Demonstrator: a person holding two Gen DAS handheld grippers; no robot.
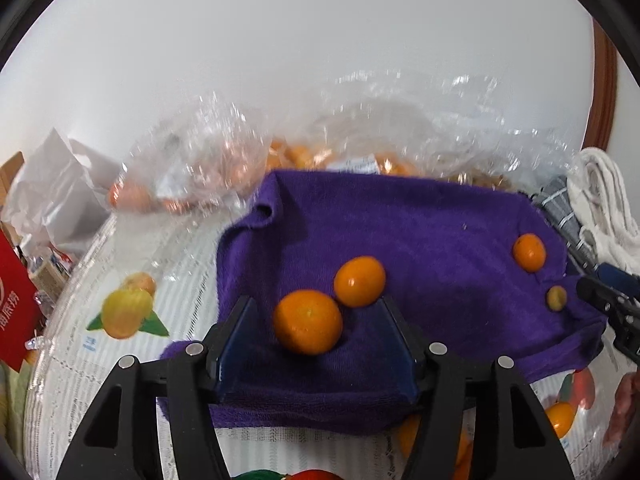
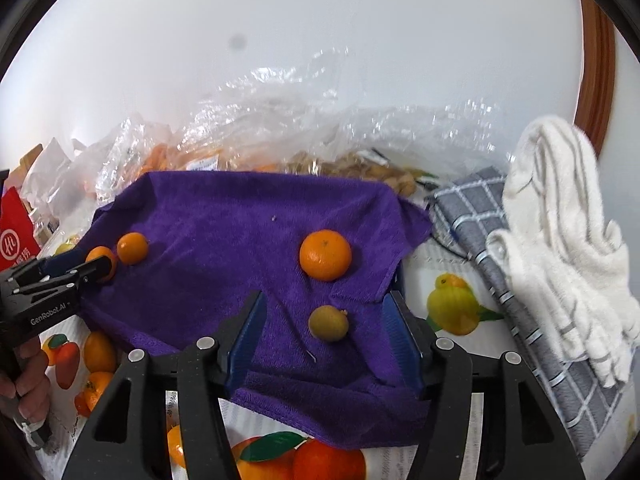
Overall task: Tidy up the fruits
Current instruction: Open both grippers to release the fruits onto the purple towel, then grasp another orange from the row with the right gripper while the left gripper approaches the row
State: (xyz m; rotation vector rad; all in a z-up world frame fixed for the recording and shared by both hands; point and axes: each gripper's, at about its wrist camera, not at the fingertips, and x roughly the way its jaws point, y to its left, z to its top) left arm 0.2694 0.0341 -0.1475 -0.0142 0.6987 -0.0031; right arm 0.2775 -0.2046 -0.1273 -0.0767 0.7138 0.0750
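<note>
A purple towel [image 1: 440, 240] lies on the table with fruit on it. My left gripper [image 1: 316, 302] stands open over its near edge, and an orange [image 1: 308, 322] sits loose between the fingers, with a second orange [image 1: 359, 281] just behind it. A third orange [image 1: 529, 252] and a small yellow-green fruit [image 1: 557, 298] lie to the right, near my right gripper [image 1: 600, 288]. In the right wrist view my right gripper [image 2: 327, 296] is open around the small yellow-green fruit [image 2: 328, 323], its pads apart from it. The third orange [image 2: 325, 255] rests beyond it. My left gripper [image 2: 82, 266] shows at the left.
Clear plastic bags [image 1: 224, 152] of oranges and brown pieces [image 2: 360, 166] line the towel's far side. A grey checked cloth [image 2: 500, 264] and a white towel [image 2: 560, 240] lie to the right. A red packet [image 1: 16, 312] and white paper [image 1: 52, 192] crowd the left. The tablecloth [image 1: 128, 312] carries printed fruit.
</note>
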